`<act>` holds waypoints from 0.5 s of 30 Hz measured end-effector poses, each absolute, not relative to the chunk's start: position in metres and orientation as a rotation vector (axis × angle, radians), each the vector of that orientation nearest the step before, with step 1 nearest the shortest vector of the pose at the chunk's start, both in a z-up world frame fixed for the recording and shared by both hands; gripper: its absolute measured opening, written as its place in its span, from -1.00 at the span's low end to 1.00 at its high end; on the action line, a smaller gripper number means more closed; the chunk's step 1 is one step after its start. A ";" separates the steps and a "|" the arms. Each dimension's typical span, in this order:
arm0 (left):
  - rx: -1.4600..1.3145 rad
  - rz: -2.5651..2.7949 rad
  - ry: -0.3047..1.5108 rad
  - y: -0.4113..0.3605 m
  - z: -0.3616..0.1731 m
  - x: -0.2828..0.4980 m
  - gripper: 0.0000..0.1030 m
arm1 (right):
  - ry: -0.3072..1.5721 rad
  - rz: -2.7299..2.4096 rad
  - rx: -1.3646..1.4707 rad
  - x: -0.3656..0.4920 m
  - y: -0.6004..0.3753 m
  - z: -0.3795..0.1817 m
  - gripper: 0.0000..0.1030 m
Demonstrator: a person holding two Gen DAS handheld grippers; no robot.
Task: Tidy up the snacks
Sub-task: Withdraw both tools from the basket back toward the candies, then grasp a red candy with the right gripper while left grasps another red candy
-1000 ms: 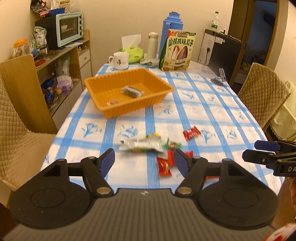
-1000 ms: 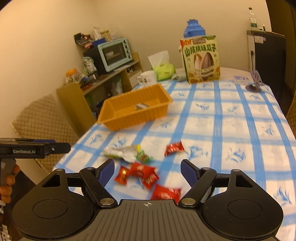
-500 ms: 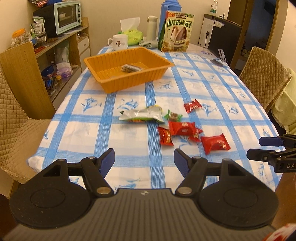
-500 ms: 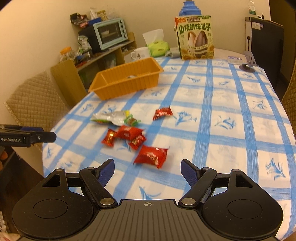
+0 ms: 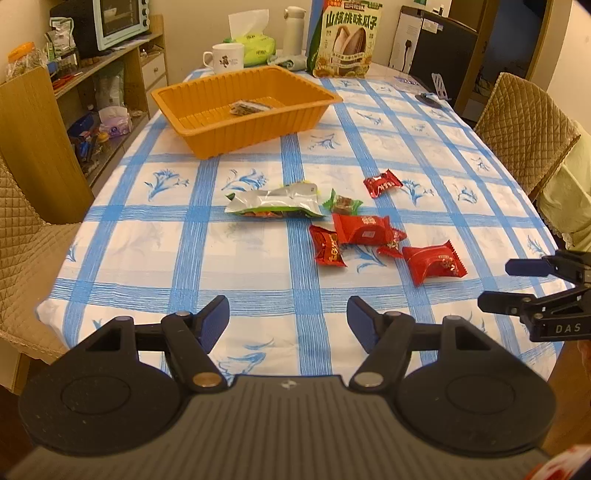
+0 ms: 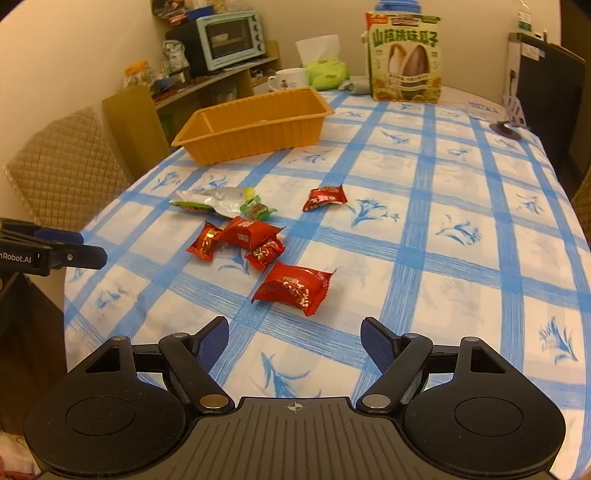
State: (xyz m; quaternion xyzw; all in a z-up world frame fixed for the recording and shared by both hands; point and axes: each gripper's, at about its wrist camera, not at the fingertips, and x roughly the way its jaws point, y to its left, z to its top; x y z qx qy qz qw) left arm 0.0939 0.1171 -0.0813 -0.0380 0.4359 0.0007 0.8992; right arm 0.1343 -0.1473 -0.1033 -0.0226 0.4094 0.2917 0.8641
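Note:
Several red snack packets lie on the blue-checked tablecloth: a large red packet [image 5: 433, 263] [image 6: 293, 287] nearest me, a cluster [image 5: 360, 229] [image 6: 248, 232] behind it, and a lone red packet [image 5: 382, 182] [image 6: 325, 196] farther off. A silver foil pack [image 5: 275, 201] [image 6: 212, 199] and a green candy [image 5: 341, 203] [image 6: 256, 209] lie beside them. An orange basket [image 5: 255, 123] [image 6: 255, 129] with one small packet [image 5: 248, 107] inside stands farther back. My left gripper [image 5: 288, 323] hangs open over the table's near edge. My right gripper [image 6: 294, 341] is open just short of the large red packet.
A big sunflower-seed bag [image 5: 345, 38] [image 6: 404, 59], a white mug [image 5: 225, 55], a tissue pack [image 6: 327, 70] and a flask [image 5: 293, 24] stand at the table's far end. Quilted chairs [image 5: 524, 110] [image 6: 62, 166] flank the table. A shelf with a toaster oven [image 6: 231, 37] is left.
Both grippers have sunk and tilted downward, so the snacks have come nearer and more of the near tablecloth shows. The jaws' spacing has not changed.

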 end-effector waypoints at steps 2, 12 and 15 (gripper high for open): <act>-0.077 -0.002 0.910 0.117 -0.085 0.096 0.32 | 0.851 0.621 -0.075 0.137 -0.142 -0.107 0.52; -0.071 -0.011 0.935 0.120 -0.094 0.110 0.32 | 0.827 0.667 -0.214 0.156 -0.119 -0.120 0.52; -0.068 -0.013 0.938 0.122 -0.096 0.114 0.32 | 0.813 0.662 -0.294 0.162 -0.111 -0.125 0.52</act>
